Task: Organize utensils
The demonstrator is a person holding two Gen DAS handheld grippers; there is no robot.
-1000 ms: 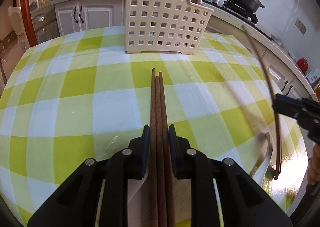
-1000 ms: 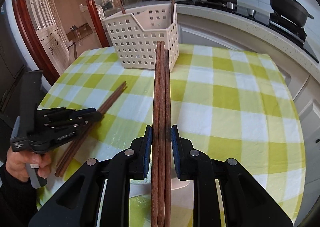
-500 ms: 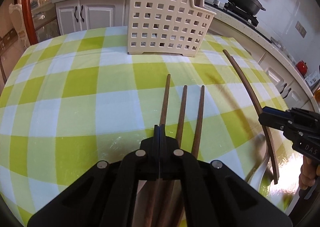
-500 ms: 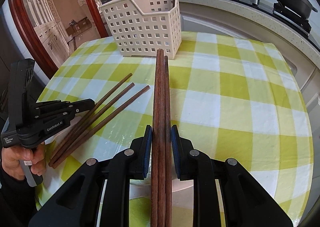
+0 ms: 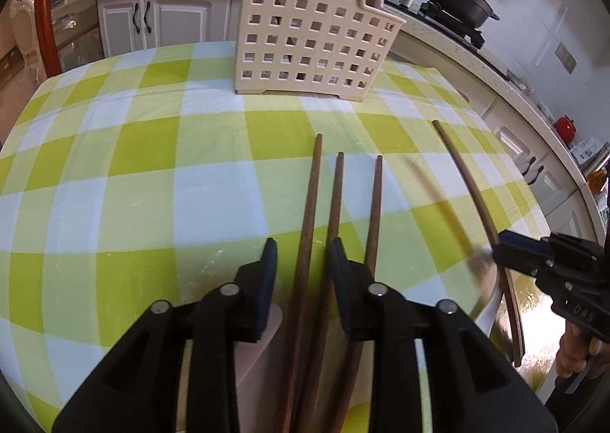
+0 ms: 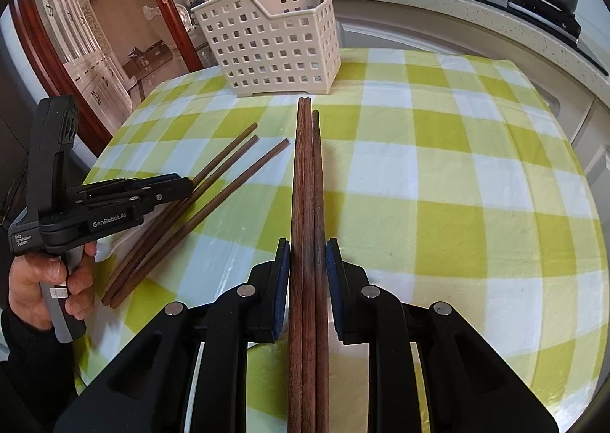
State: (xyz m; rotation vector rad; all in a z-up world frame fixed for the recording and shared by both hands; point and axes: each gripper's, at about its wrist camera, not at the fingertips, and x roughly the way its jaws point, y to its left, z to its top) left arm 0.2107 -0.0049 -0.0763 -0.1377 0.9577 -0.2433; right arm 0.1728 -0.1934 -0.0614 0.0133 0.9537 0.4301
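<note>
Three loose chopsticks (image 5: 335, 211) lie fanned on the desk (image 5: 114, 166), thin round sticks of dark brown wood, their long axes running away from the left claw (image 5: 301, 257) with the tips toward the basket (image 5: 305, 32). That claw has just been opening and stands spread: the leftmost stick lies in the gap untouched, the middle one runs by the right finger, the third lies outside it. The right claw (image 6: 308, 253) pinches a tight bundle of chopsticks (image 6: 307, 185) that also points at the cream plastic basket (image 6: 274, 36), a boxy holder with square holes. Both claws tilt downward over the green, yellow and white checked cloth. A hand (image 6: 45, 280) in a dark sleeve grips the left claw's handle.
</note>
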